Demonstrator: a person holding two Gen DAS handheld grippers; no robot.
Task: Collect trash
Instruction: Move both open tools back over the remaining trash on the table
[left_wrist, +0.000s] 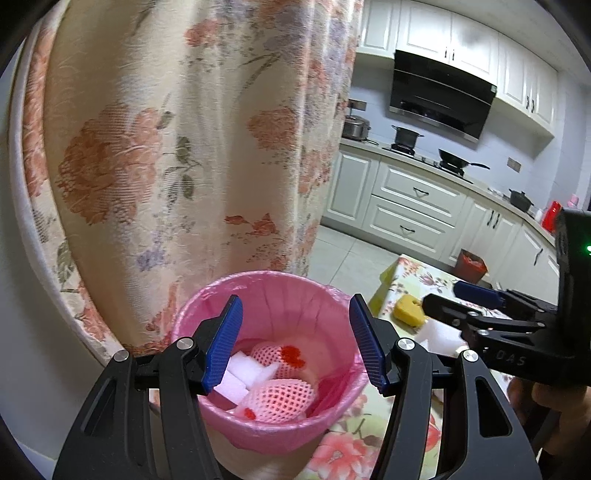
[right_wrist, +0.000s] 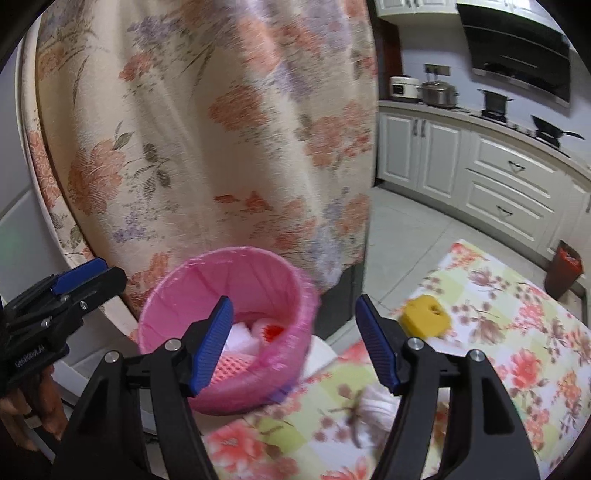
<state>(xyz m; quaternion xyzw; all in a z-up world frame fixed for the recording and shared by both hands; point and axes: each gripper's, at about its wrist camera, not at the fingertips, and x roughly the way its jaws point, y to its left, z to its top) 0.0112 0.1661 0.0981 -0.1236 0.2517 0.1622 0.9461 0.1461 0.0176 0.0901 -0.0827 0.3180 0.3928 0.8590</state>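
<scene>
Hovering over pink bin (left_wrist: 273, 332), jaws spread.

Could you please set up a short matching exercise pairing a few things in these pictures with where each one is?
Things:
1. pink foam nets
2. yellow sponge
3. frying pan
4. pink bin

Places:
A. on the stove
B. in front of the floral curtain
C. on the flowered tablecloth
D. inside the bin

Pairs: 1-D, 2-C, 3-A, 4-B
</scene>
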